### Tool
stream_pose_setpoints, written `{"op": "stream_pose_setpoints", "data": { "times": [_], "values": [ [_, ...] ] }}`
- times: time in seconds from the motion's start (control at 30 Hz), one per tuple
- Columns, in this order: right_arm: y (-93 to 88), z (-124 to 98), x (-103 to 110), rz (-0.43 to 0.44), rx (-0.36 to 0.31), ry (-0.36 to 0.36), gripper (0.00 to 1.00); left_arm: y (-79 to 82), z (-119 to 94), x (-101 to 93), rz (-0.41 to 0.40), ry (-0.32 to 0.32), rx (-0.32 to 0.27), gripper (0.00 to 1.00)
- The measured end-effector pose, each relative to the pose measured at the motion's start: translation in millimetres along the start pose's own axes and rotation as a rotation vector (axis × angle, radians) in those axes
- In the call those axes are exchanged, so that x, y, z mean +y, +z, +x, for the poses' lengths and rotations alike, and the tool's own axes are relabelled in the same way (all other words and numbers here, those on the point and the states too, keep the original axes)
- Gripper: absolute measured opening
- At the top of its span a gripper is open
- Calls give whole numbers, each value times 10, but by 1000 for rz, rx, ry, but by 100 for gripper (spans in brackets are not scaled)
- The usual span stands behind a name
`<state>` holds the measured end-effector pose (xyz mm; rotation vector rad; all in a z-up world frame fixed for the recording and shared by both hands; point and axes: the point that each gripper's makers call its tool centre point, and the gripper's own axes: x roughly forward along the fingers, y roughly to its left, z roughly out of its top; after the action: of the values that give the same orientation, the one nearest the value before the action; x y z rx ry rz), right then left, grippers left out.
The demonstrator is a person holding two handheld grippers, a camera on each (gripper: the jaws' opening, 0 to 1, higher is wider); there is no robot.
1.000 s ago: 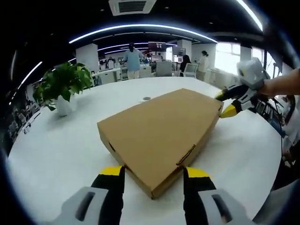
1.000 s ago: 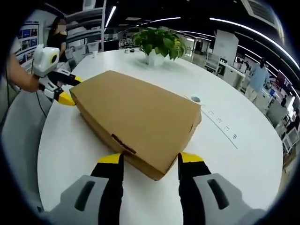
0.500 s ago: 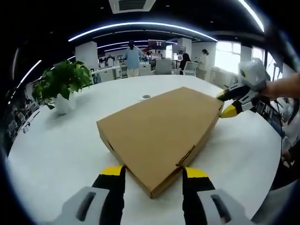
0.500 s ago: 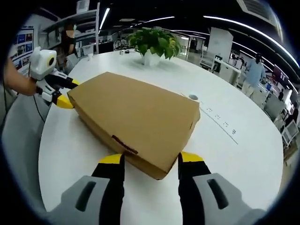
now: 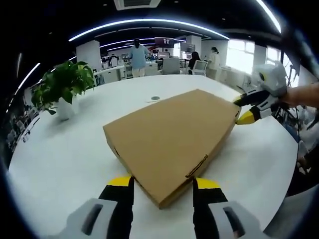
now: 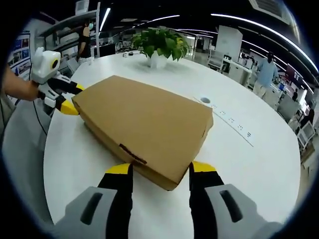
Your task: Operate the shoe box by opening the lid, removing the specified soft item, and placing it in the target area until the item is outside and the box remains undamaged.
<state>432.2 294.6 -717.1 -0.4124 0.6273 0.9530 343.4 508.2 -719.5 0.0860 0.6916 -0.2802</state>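
In the left gripper view we see at the left a potted plant (image 5: pixel 62 87) with broad green leaves in a smooth white pot, standing on the white table (image 5: pixel 60 149), which is round and matte. In the middle lies the shoe box (image 5: pixel 172 134), a flat carton of plain brown cardboard with sharp edges and a slot cut in the side wall. Its lid is down, so we cannot tell what is inside. The left gripper (image 5: pixel 162 199) has black jaws with yellow tips; they stand apart on both sides of the near corner of the box, and we cannot tell if they touch it. At the right, the right gripper (image 5: pixel 245 108) reaches to the far corner of the box, held by a hand.

In the right gripper view the left gripper (image 6: pixel 69 97) is at the left, at the far corner of the shoe box (image 6: pixel 144 124). The right gripper (image 6: pixel 160 175) has its jaws apart around the near corner, grasping nothing that we can confirm. A small round grommet (image 6: pixel 204 100) sits in the table (image 6: pixel 259 164) beside the box. The potted plant (image 6: pixel 159 46) is behind.
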Motion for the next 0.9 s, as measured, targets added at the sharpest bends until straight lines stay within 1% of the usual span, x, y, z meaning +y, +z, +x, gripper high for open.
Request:
{"op": "stream_pose_setpoints", "data": {
  "times": [0.2, 0.5, 0.73, 0.9],
  "values": [
    [3, -3, 87, 23, 13, -13, 40, -33, -35, 58, 7, -13, 18, 46],
    [17, -19, 270, 77, 14, -29, 40, -83, -89, 190, 42, -52, 56, 45],
    [30, -34, 427, 109, 19, -49, 39, -115, -141, 283, 74, -86, 85, 45],
    [41, -50, 566, 113, 20, -47, 37, -163, -201, 371, 95, -105, 109, 45]
  ]
}}
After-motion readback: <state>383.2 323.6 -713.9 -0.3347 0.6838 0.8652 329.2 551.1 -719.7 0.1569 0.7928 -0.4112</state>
